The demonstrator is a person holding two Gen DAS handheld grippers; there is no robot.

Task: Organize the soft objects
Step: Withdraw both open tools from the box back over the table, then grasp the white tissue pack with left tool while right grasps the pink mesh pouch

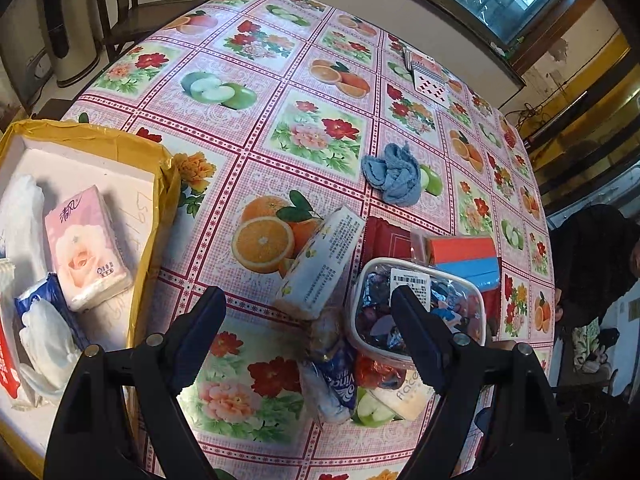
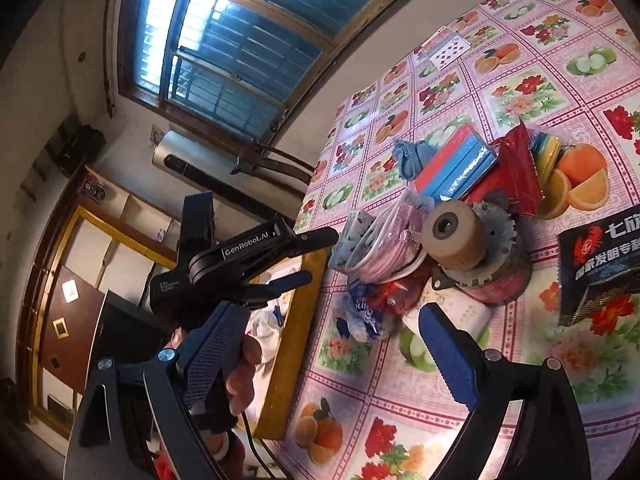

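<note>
- Left claw [image 1: 308, 320] spread, empty, above the floral tissue pack [image 1: 320, 260] leaning on the pile.
- Right claw [image 2: 328, 344] spread, empty.
- Best pinch the pack's long sides, then lift toward the box [image 1: 160, 184].

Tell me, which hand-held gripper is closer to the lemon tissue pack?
Left. The left hand-held gripper hovers open right at the tissue pack; the right hand-held gripper sits farther back, also open.
</note>
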